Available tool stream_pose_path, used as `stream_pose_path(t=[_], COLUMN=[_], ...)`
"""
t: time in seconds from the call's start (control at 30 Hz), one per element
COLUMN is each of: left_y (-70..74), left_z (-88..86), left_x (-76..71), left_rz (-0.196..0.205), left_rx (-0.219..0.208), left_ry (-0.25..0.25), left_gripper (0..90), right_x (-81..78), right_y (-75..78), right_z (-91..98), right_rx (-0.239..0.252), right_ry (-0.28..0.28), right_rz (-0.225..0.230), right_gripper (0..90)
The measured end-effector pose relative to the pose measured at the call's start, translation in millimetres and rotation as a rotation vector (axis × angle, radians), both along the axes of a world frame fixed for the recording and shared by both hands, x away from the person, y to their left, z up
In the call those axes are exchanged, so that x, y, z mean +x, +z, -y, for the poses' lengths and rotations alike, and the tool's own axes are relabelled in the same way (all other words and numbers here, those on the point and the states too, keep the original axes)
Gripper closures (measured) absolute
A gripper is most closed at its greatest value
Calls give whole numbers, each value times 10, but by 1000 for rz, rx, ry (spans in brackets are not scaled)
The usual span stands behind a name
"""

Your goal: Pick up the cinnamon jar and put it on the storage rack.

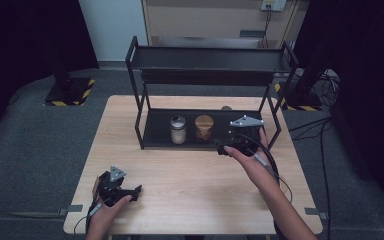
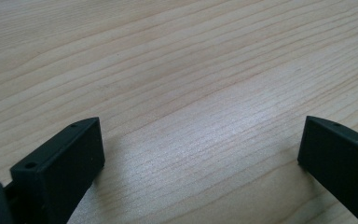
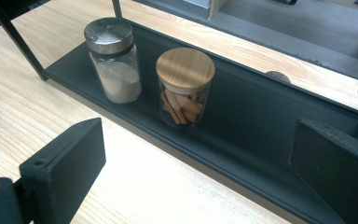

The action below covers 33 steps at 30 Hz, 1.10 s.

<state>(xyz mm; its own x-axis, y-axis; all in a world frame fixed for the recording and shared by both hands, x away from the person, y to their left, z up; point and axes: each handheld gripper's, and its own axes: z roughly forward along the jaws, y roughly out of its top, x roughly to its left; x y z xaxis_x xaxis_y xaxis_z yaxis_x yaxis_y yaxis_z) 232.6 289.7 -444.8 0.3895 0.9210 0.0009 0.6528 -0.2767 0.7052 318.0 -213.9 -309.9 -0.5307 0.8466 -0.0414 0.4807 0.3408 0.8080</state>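
A: Right gripper (image 3: 196,154) first. Its jaws stand spread wide with nothing between them, hanging at the front lip of the rack's lower shelf (image 3: 261,121).

B: And straight past them?

A: A glass jar with a bamboo lid (image 3: 185,86), brown sticks inside, upright on that shelf. Just beside it, farther along the shelf, stands a shaker jar with a metal cap (image 3: 113,60), pale powder in the bottom. They're close, but I can't tell if they touch.

B: From above?

A: The right gripper (image 1: 223,149) sits at the front rail of the black rack (image 1: 207,59), just beside the bamboo-lidded jar (image 1: 204,128), apart from it. The shaker (image 1: 178,129) is one place further left.

B: Left side?

A: The left gripper (image 2: 200,140) has its jaws spread too, empty, low over bare wood of the table (image 2: 177,60). From above, the left gripper (image 1: 137,190) is near the table's front left corner (image 1: 130,120), well apart from the rack.
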Motion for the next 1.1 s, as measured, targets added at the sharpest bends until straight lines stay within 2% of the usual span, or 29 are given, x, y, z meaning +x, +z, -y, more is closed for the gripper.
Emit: stream_pose_path(t=[0.5,1.1], left_y=[0,0], left_z=[0,0], left_x=[0,0], left_rz=[0,0], left_rx=[0,0], left_ry=[0,0], left_gripper=[0,0], right_x=[-92,-212], right_y=[-43,27], right_z=[97,260], right_rx=[-2,-1], right_ry=[3,-7], right_rz=[-10,-5], right_gripper=[37,36])
